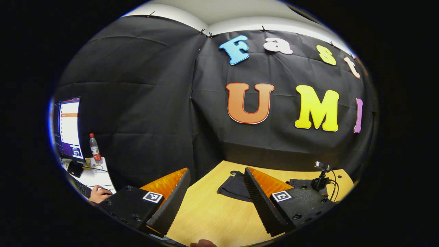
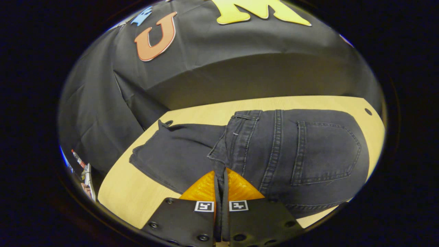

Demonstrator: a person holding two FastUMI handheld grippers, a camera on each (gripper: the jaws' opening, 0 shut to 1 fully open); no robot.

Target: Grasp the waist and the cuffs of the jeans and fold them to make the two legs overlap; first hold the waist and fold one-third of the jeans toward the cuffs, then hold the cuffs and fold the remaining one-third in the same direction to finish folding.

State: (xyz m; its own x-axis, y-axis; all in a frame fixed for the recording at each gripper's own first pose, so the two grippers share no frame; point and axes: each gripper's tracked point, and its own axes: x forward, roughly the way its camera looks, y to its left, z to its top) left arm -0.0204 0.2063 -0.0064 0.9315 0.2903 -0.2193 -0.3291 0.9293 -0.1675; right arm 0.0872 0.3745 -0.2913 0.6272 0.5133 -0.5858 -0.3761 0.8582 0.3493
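In the right gripper view the dark jeans (image 2: 274,151) are lying across the light wooden table (image 2: 127,195), with the waist part, its back pocket (image 2: 325,151) and seams facing up, folded over onto the legs, which are stretching away to the left toward the table's far left corner. The right gripper (image 2: 220,178) is sitting at the near edge of that fold with its two fingers pressed together, pinching the denim at the waistband edge between them. Each finger base is carrying a small black-and-white square marker, which holds a pattern, not readable writing.

In the left gripper view the left gripper (image 1: 216,195) is hovering above the table (image 1: 212,212) with its fingers spread wide apart and nothing between them. A dark piece of the jeans (image 1: 235,188) is lying on the table just beyond the fingers. A small camera on a stand (image 1: 320,176) is standing at the far right of the table. Off to the left, a monitor (image 1: 68,127) is glowing on a white desk (image 1: 97,178), its text too small to read, beside a plastic bottle (image 1: 94,148) with a red label whose wording cannot be made out. A person's hand (image 1: 98,194) is resting by a keyboard (image 1: 81,187) there.
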